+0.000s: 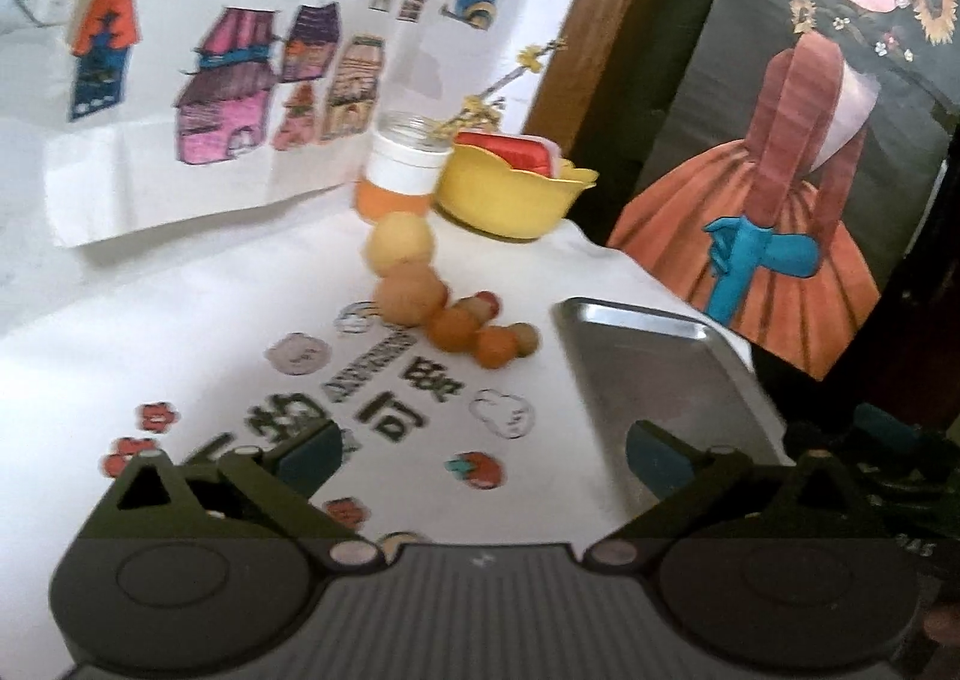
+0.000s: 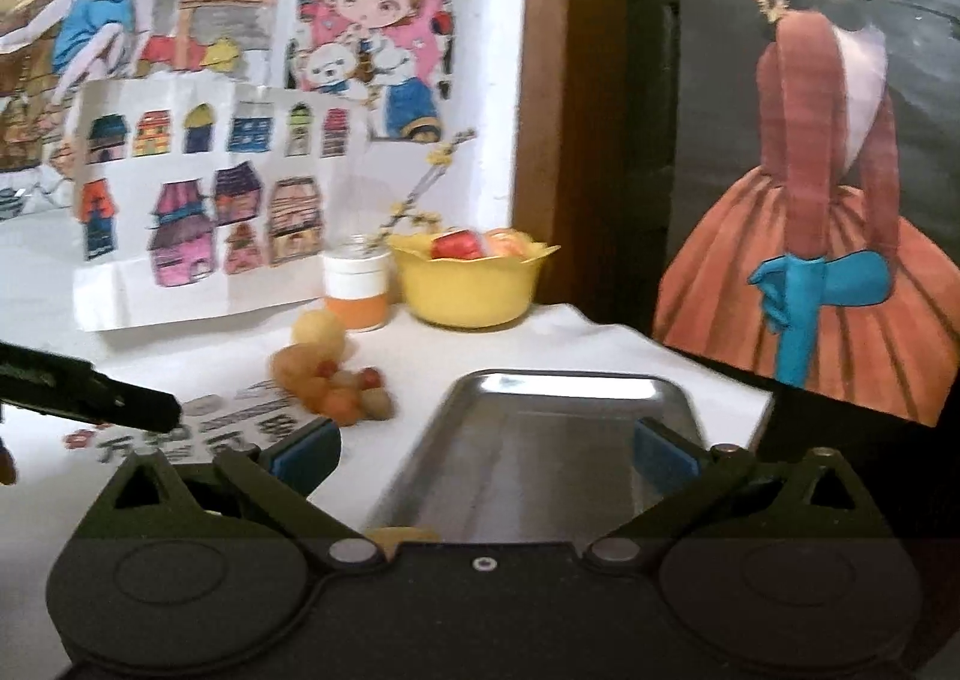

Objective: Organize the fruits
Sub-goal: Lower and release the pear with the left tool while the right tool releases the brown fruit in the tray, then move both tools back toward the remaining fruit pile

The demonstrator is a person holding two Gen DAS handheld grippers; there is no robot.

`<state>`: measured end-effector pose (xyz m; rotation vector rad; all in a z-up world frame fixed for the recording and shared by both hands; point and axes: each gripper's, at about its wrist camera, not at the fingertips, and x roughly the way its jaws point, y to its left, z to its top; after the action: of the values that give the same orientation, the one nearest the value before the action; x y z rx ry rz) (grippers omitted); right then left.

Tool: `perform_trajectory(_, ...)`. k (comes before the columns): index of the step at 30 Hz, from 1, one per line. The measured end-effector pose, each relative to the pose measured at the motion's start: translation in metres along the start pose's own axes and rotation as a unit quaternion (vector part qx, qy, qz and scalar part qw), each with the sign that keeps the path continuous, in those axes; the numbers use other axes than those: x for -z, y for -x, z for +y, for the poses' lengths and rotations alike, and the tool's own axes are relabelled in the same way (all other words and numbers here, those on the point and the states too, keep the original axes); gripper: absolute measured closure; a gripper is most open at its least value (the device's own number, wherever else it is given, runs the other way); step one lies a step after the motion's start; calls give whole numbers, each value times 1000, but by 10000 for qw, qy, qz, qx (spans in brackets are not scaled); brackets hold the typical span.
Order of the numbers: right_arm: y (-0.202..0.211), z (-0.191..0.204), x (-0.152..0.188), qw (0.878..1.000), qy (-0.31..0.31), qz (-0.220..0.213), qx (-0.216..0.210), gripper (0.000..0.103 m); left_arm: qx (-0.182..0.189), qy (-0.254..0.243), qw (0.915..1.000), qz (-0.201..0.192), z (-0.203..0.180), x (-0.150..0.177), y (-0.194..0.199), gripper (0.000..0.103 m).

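Your left gripper (image 1: 483,455) and right gripper (image 2: 486,449) both hang spread and empty, the job looking barely begun: the fruits (image 1: 447,314) lie clustered on the white tablecloth (image 1: 180,344), beside the bare metal tray (image 2: 558,428), awaiting sorting.

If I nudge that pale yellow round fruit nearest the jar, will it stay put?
Probably not. The pale yellow fruit looks nearly spherical on a flat white tablecloth, so it should roll. It sits against the jar and an orange fruit, so a push may scatter them.
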<state>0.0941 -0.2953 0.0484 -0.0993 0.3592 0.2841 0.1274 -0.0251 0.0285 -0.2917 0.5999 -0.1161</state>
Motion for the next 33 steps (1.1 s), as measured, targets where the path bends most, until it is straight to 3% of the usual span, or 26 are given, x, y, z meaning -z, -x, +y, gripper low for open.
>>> perform_trajectory(14, 1, 100, -37, 9945, 368, 730, -647, 1, -697, -525, 9961, 133, 68, -1, 45, 0)
perform_trajectory(26, -4, 157, -106, 9905, 364, 629, -1165, 1, -887, -498, 9948, -45, 115, -37, 62, 0)
perform_trajectory(33, -27, 171, -114, 9917, 672, 579, -936, 1, -917, -525, 9943, -146, 127, -64, 58, 0)
